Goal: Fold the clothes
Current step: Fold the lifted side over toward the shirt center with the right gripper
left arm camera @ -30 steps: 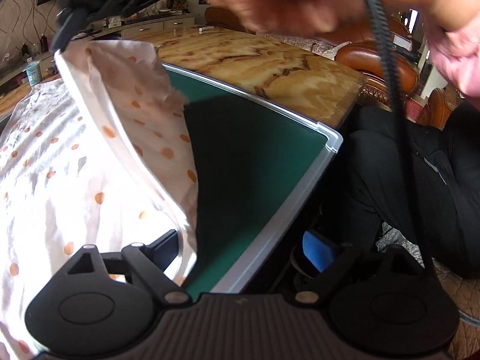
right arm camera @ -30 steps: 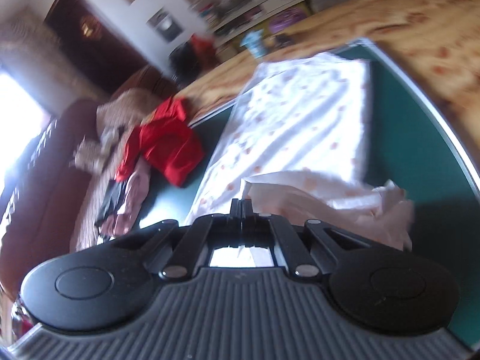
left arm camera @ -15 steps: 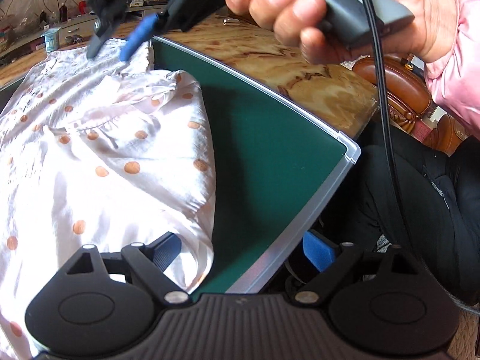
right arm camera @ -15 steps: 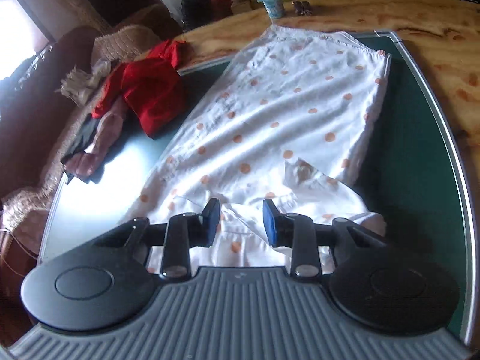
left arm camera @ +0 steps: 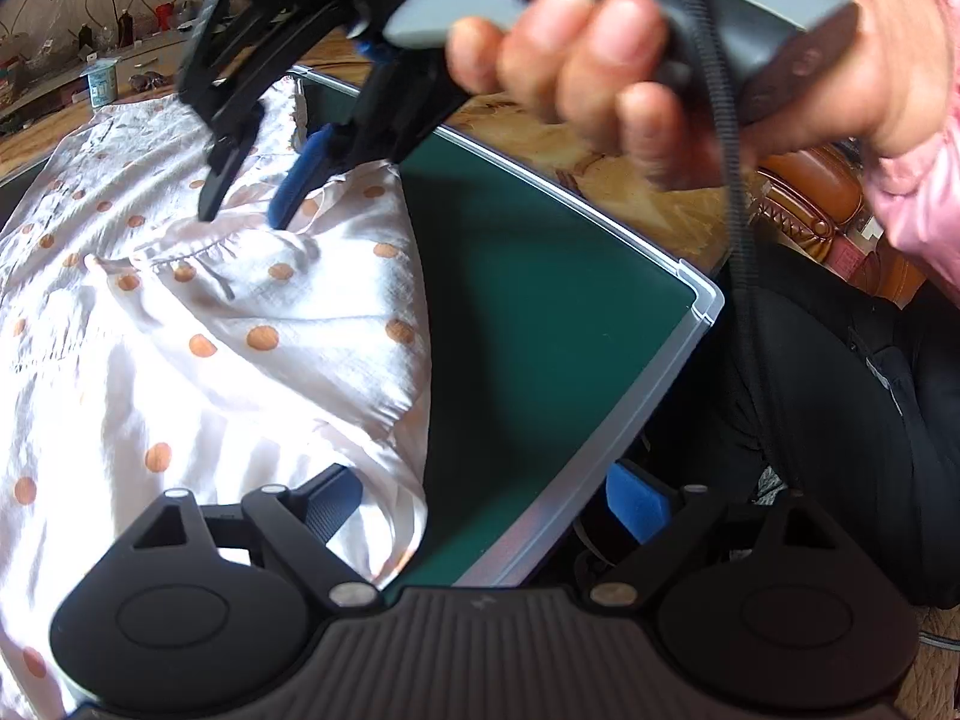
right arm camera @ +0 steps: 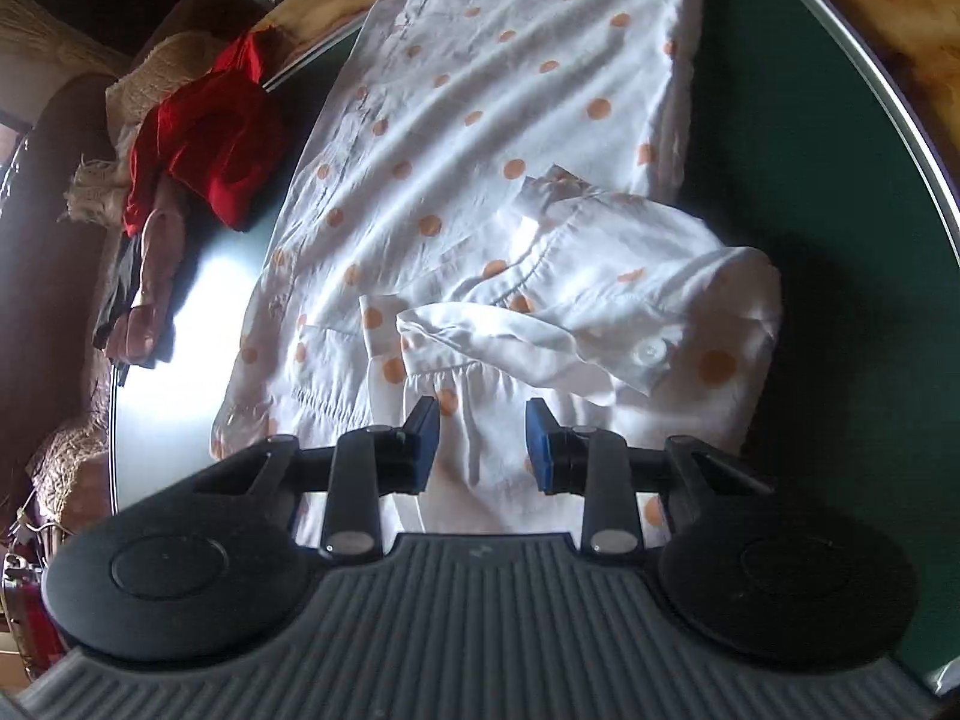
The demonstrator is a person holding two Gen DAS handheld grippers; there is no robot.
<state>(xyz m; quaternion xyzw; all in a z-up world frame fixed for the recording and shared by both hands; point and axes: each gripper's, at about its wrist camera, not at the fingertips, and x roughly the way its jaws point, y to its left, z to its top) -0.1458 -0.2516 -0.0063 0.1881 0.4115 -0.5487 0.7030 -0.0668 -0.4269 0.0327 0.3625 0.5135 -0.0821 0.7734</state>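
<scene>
Folding step: laying a sleeve in over the body of the white blouse with orange polka dots (right arm camera: pixel 480 120); judged from how the cloth lies, the sleeve is already set down and the fold is partly made.
Red garment: a crumpled red garment (right arm camera: pixel 204 138) lies on a heap of other clothes at the far left of the right wrist view, well apart from the blouse and apparently waiting its turn.
Blouse position: spread flat on the green mat (left arm camera: pixel 540 324), its near edge close to the mat's silver rim (left arm camera: pixel 600 480).
Folded sleeve: the buttoned cuff (right arm camera: pixel 600 348) rests across the gathered yoke, loose and wrinkled.
Left gripper: the left gripper (left arm camera: pixel 474 498) stands wide, one blue pad over the blouse's near corner and the other past the rim; nothing is pinched.
Right gripper: the right gripper (right arm camera: pixel 483 444) is parted narrowly just above the gathered fabric, holding nothing; in the left wrist view its tips (left arm camera: pixel 246 204) point down at the cloth, whether touching I cannot tell.
Hand: a person's hand (left arm camera: pixel 660 60) in a pink sleeve holds its handle.
Next move: probably smoothing the sleeve flat, then pinching an edge of the blouse for the next fold; thin, slippery cloth calls for a firm, low pinch.
Writing: none readable; a small cup (left arm camera: pixel 103 79) on the wooden tabletop is too blurred to tell.
</scene>
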